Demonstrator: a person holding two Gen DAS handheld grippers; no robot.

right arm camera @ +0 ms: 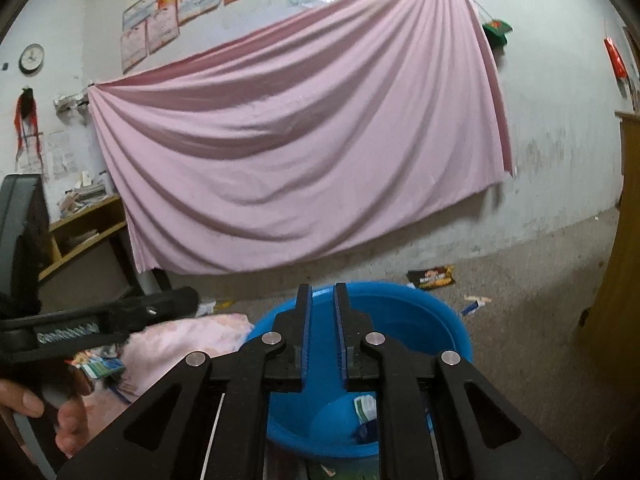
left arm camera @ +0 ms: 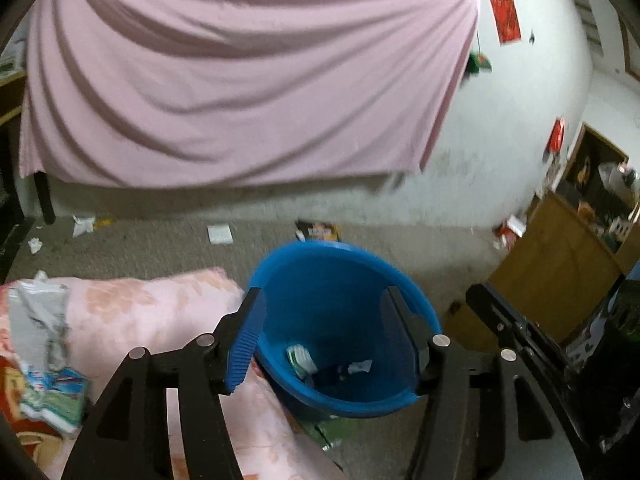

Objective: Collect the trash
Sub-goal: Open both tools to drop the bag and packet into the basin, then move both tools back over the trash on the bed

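Observation:
A blue plastic bin [left arm camera: 340, 280] stands on the floor beside a pink floral blanket [left arm camera: 160, 308]. It holds a green-white wrapper [left arm camera: 302, 360] and small paper scraps [left arm camera: 360, 366]. My left gripper [left arm camera: 324, 300] is open and empty, its fingers spread above the bin's mouth. In the right wrist view the bin [right arm camera: 420, 316] sits just below my right gripper [right arm camera: 322, 292], whose jaws stand narrowly apart with nothing between them. Wrappers [left arm camera: 52, 392] lie on the blanket at the left. A dark snack wrapper [right arm camera: 432, 276] lies on the floor behind the bin.
A pink sheet [left arm camera: 240, 80] hangs on the white wall. Paper scraps [left arm camera: 220, 234] litter the concrete floor. A wooden cabinet [left arm camera: 560, 264] stands at the right, a shelf [right arm camera: 84, 224] at the left. The left gripper's body [right arm camera: 100, 320] and the hand holding it show in the right view.

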